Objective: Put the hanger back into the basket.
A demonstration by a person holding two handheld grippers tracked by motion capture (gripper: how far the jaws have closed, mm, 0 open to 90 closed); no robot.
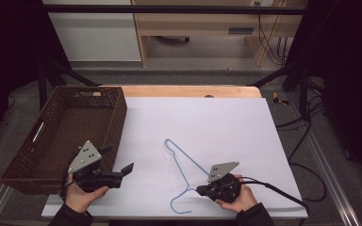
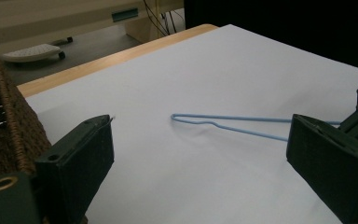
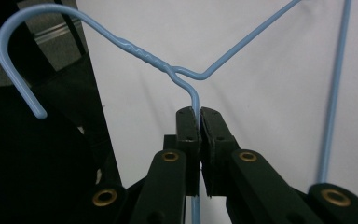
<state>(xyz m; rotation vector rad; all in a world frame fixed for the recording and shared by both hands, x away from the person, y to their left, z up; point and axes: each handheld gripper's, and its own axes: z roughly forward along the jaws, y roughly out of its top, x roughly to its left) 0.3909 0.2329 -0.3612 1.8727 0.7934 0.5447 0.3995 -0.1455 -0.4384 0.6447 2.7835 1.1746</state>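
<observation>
A light blue wire hanger (image 1: 181, 169) lies on the white sheet (image 1: 207, 127), its hook toward the near edge. My right gripper (image 1: 202, 189) is shut on the hanger's wire just below the twisted neck (image 3: 151, 58); the wire (image 3: 195, 100) runs between the closed jaws. The hook (image 3: 18, 46) curves off to the left in the right gripper view. My left gripper (image 1: 127, 169) is held open at the near left, beside the basket, with nothing between its fingers (image 2: 81, 158). Beyond them, in the left gripper view, the hanger's far corner (image 2: 182, 117) rests on the sheet.
A dark brown woven basket (image 1: 101, 122) stands at the table's left side. The wooden table edge (image 1: 188, 91) shows beyond the white sheet. Cables trail on the floor to the right (image 1: 306, 136).
</observation>
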